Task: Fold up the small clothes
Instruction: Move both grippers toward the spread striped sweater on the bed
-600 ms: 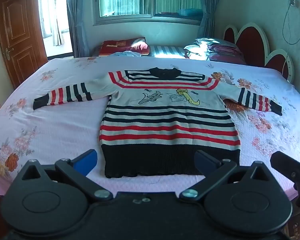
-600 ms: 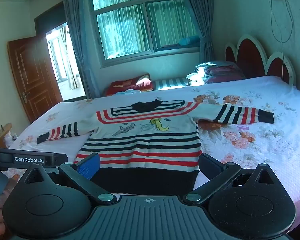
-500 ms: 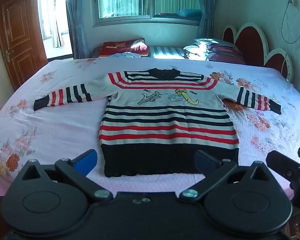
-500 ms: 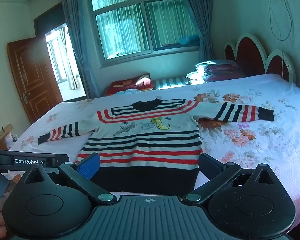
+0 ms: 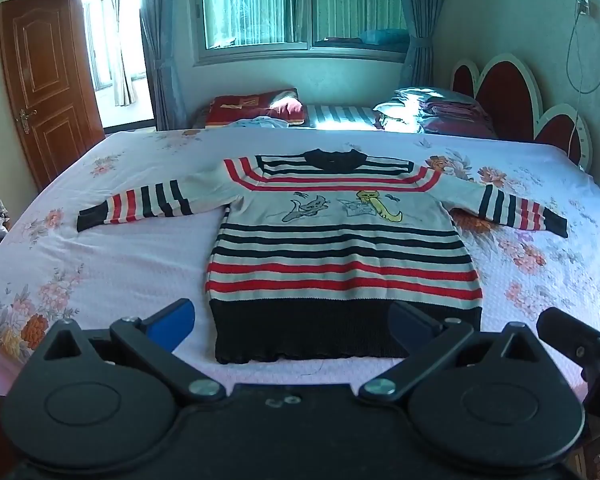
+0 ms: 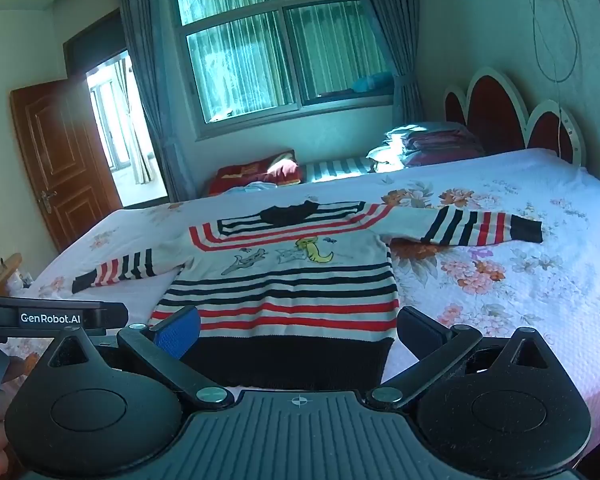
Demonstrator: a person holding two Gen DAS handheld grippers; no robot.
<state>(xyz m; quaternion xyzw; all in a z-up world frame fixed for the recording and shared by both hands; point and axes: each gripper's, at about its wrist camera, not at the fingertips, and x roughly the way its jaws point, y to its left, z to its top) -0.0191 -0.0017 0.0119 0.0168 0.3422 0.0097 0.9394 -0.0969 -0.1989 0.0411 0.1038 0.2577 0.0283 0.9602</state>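
Hovering wide-fingered, left gripper (image 5: pixel 290 322) and right gripper (image 6: pixel 298 326) face the unfolded striped knit sweater (image 5: pixel 340 248) on the floral bed (image 5: pixel 100 256); next, probably grasp a sleeve.

A home bedroom. Wide bed (image 5: pixel 100 264) with flowered sheet, scalloped headboard (image 5: pixel 500 96). Curtained window (image 6: pixel 276 56), wooden door (image 5: pixel 44 88), stacked pillows (image 6: pixel 432 142).

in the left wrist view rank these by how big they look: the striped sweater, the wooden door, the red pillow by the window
1. striped sweater, laid flat and nearest the camera, which inflates it.
2. wooden door, far off at the left, so truly bigger than it looks.
3. red pillow, clearly the smallest.
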